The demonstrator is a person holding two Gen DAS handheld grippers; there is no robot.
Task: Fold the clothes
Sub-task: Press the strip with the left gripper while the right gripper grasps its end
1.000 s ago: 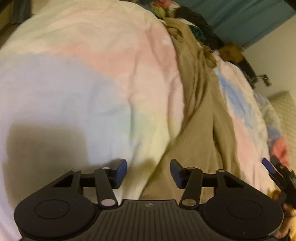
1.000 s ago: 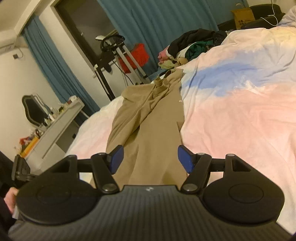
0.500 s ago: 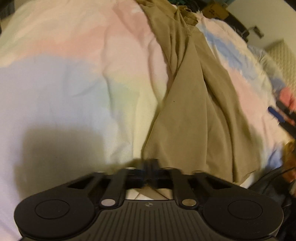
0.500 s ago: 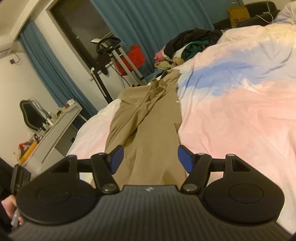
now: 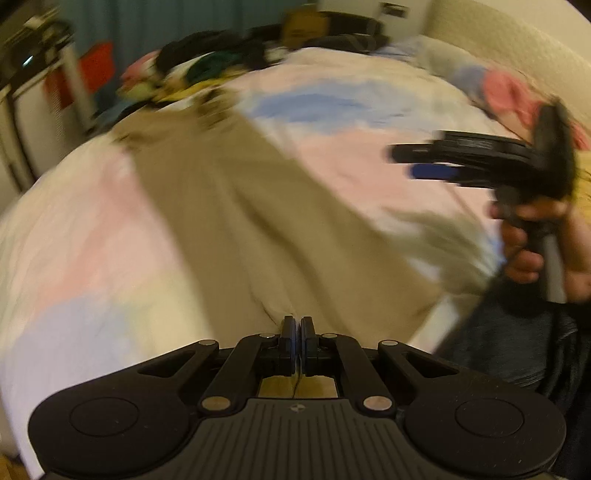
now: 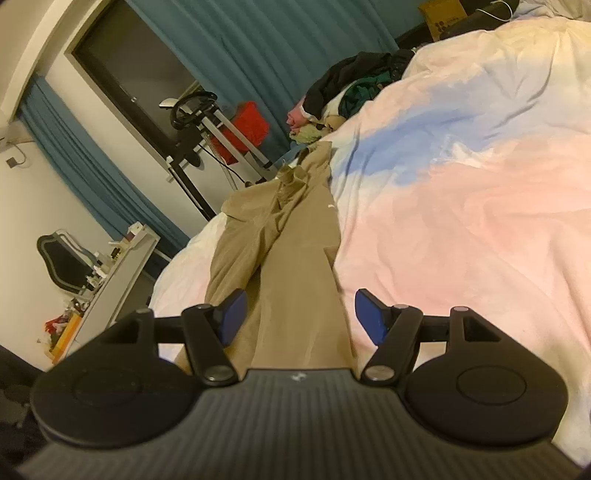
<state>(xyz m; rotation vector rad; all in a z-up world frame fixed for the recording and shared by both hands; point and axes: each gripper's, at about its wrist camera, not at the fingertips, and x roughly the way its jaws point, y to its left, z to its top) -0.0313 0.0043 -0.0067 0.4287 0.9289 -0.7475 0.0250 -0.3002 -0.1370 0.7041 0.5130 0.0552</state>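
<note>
Pads of the left gripper (image 5: 296, 334) are pressed together on the near hem of the trousers (image 5: 236, 206), and a small fold of tan cloth rises just in front of them, so this claw is clenched on the fabric. I judge it holds the hem there because a fold of trousers starts well from the leg end, which can be carried toward the waist. The right gripper (image 6: 297, 314) is released: its blue pads stand apart with nothing pressed between them, and it hovers above the lower leg, probably waiting to take the other corner of the hem. In the left view it shows at the right side, carried by a hand (image 5: 535, 243). The trousers lie stretched along the duvet (image 6: 461, 221), legs near the person, waist far away by the pile of clothes (image 6: 354, 88). This pile at the far edge of the bed is likely the stock not yet folded. Beyond the bed a red bin (image 6: 245, 127) stands by the curtain (image 6: 277, 48); what is in it I cannot tell. A cardboard box (image 6: 441, 14) sits at the far corner, and its contents are hidden too.
</note>
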